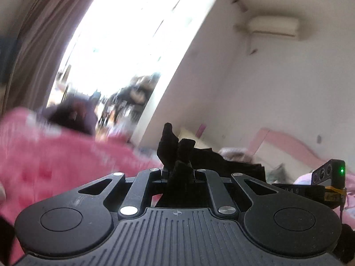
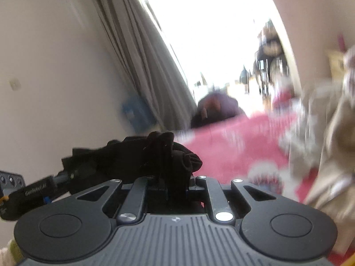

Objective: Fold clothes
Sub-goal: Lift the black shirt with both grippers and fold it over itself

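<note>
Fingers of left gripper [image 1: 178, 173] and right gripper [image 2: 175, 180] each pinching bunched black soft fabric garment [image 1: 208, 157], held aloft above pink quilted bed cover [image 1: 55, 161]. Light, limp, likely sagging between 2 grips; best held at corners or hem.

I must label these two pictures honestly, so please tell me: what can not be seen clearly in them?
- Left gripper fingertips: left wrist view, buried in the bunched black cloth garment.
- Garment's type and full shape: both views, crumpled and cut off behind the gripper bodies.
- Pink quilted bed cover: both views, motion-blurred.
- Beige fabric: right wrist view, blurred and cut by the right edge.
- Window: overexposed.
</note>
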### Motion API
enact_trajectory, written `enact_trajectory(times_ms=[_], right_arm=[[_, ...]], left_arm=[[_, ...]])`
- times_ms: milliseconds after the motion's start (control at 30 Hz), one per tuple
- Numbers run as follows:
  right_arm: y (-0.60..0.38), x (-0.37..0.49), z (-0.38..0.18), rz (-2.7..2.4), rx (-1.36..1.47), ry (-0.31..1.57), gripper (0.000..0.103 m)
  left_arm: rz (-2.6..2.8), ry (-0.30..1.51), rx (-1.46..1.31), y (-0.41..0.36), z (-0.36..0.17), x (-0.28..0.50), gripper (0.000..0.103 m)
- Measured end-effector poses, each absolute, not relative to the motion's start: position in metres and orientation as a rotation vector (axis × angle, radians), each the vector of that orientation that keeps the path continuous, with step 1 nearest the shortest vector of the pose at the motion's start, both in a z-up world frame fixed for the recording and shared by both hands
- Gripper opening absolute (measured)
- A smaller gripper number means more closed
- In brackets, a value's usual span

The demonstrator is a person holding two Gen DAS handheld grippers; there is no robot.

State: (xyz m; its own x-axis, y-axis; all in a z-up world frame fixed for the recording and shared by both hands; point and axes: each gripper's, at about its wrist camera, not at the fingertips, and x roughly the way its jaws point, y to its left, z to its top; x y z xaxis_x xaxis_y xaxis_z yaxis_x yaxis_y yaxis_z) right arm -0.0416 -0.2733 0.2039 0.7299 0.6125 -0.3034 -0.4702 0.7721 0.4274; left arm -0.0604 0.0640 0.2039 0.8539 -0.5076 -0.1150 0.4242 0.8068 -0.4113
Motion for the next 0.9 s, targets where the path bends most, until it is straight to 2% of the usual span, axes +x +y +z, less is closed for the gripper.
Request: enact_trajectory(times_ms=[333, 633, 900], right_arm=[[-0.274, -0.145, 0.332, 0.606, 0.278, 0.12, 0.014], [-0.264, -0.218, 0.399, 0.656, 0.259, -0.067, 0.014], [-0.236, -0.247, 0.448, 0.725, 0.252, -0.194, 0.014]], left_arm=[[-0.493, -0.02, -0.269, 0.05, 0.339, -0.151, 0.007], [-0.486, -0.125, -0.249, 0.059, 0.409, -0.231, 0.007], [-0.464, -0.251, -0.217, 0.087, 0.448, -0.256, 0.008]])
